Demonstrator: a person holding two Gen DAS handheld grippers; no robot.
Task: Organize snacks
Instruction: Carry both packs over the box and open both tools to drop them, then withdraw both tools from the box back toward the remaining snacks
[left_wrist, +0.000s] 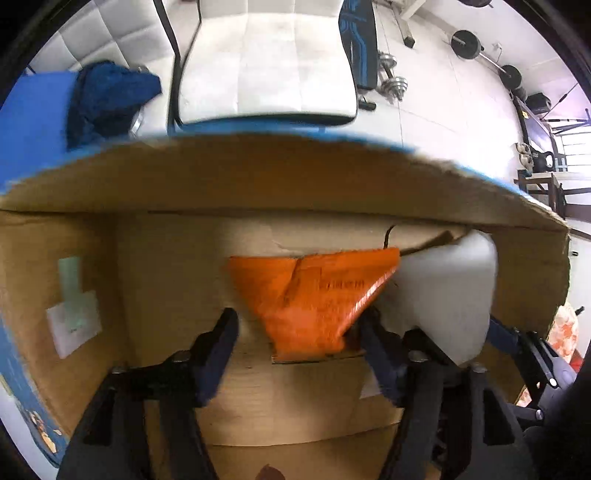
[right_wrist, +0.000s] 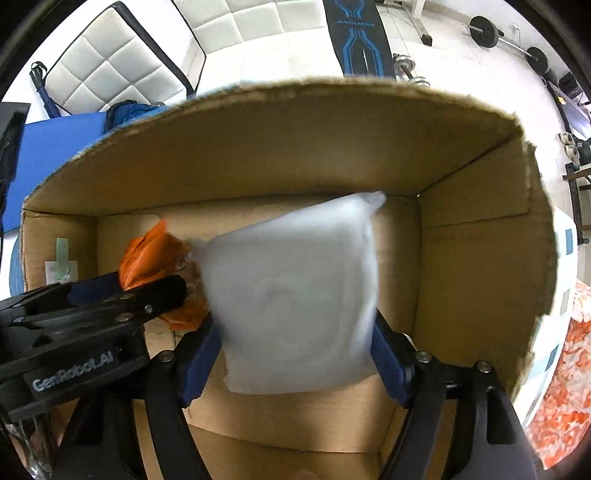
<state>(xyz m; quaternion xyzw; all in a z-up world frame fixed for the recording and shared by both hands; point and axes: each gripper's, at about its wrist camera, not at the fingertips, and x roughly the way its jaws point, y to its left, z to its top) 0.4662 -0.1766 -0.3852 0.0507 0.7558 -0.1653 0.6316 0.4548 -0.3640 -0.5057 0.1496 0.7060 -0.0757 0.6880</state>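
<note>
Nearest the right wrist camera, the right gripper (right_wrist: 295, 350) has its fingers (right_wrist: 201, 354) pressed against both sides of a white pouch (right_wrist: 295, 295), holding it upright inside the cardboard box (right_wrist: 480, 277). The pouch is blurred, so its print cannot be read; its long axis runs away from the fingers toward the box's far wall, and its lower edge looks close to the box floor, though contact cannot be told.

Just to the left, the left gripper (left_wrist: 295, 332) reaches into the same box. Its fingers (left_wrist: 221, 332) stand spread. The orange packet (left_wrist: 314, 299) lies between them, its narrow end nearest, crowding the right finger while the left finger stands clear of it. Whether that packet is gripped or merely lying there is not certain; it looks free. It widens toward the far wall and its right corner touches the white pouch.

Judging by this, the white pouch is about to be set down in the right half of the box, beside the orange packet, and the right hand is the one that does it. The risk is the pouch tipping onto the packet once freed.

Beyond the box rim sit a blue cloth (left_wrist: 110, 99), a white padded chair (left_wrist: 269, 62) and weights on the floor (left_wrist: 480, 48).
</note>
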